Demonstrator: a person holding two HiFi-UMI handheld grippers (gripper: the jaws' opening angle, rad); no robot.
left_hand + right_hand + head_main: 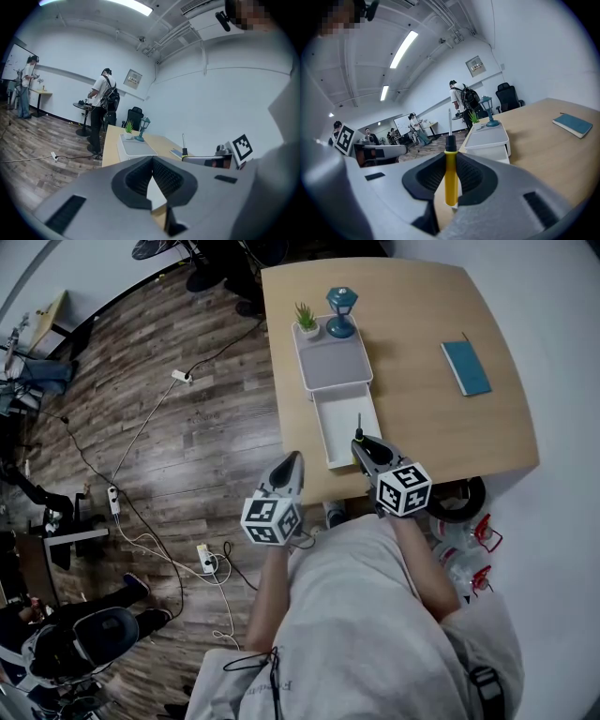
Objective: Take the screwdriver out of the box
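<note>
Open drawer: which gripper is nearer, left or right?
Right. The right gripper is over the drawer's near end, holding the screwdriver; the left gripper hangs off the table edge, left of it.

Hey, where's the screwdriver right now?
The screwdriver stands upright, clamped in the right gripper, by the near end of the white box's open drawer at the table's near edge.

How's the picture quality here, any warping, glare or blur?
Head view: fisheye curves the edges of the light wooden table; lighting even. Right gripper view: dark rounded corners, bright ceiling strip lights, yellow-handled screwdriver sharp. Left gripper view: same dark corners and warping.
</note>
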